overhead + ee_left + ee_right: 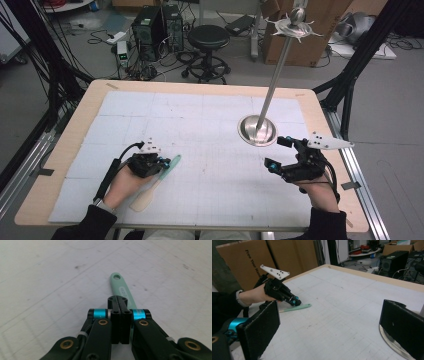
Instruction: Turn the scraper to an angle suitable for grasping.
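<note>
While I watch from the high view, my left gripper (161, 163) sits low over the near-left part of the white mat (200, 125), its jaws pressed together with no gap between them. In the left gripper view the closed jaws lie right above the mint-green handle (122, 288) of a spatula (157, 182), whose hanging hole points away from me; I cannot tell whether the tips touch it. The spatula lies flat on the mat, its pale blade toward the near edge and its green handle angled to the far right, passing under my left gripper.

My right gripper (285, 152) hangs at the near-right of the mat with its jaws spread wide and nothing between them; the right gripper view shows both black pads (259, 330) well apart. Just beyond it stands a round steel base (257, 130) carrying a tall slanted pole (275, 75).

Beyond the table I see a black stool (209, 37), computer towers (157, 25) and cardboard boxes (320, 25).
</note>
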A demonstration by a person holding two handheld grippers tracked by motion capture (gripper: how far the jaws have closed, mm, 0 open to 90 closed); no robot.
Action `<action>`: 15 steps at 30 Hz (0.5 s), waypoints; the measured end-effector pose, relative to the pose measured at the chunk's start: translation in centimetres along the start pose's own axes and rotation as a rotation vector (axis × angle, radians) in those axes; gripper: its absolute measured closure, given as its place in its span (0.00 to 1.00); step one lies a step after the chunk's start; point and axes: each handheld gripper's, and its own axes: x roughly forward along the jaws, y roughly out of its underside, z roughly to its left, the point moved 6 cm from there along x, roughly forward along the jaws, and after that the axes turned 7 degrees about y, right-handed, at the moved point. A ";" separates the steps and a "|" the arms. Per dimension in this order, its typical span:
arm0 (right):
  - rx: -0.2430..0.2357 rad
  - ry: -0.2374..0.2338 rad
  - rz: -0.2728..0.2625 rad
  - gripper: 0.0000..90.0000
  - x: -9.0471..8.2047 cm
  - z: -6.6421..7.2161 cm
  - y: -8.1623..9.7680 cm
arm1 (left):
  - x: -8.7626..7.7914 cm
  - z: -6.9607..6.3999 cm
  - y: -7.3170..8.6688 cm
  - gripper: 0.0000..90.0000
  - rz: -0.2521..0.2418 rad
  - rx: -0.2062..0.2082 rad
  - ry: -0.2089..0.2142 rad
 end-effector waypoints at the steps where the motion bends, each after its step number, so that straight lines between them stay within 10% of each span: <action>1: 0.000 0.000 0.000 0.02 0.0 0.0 0.0 | 0.2 -0.6 -0.1 1.00 0.008 0.017 0.015; 15: -0.001 0.009 -0.008 0.02 -0.1 0.0 -0.1 | 1.5 -7.0 -0.1 1.00 0.052 0.208 0.194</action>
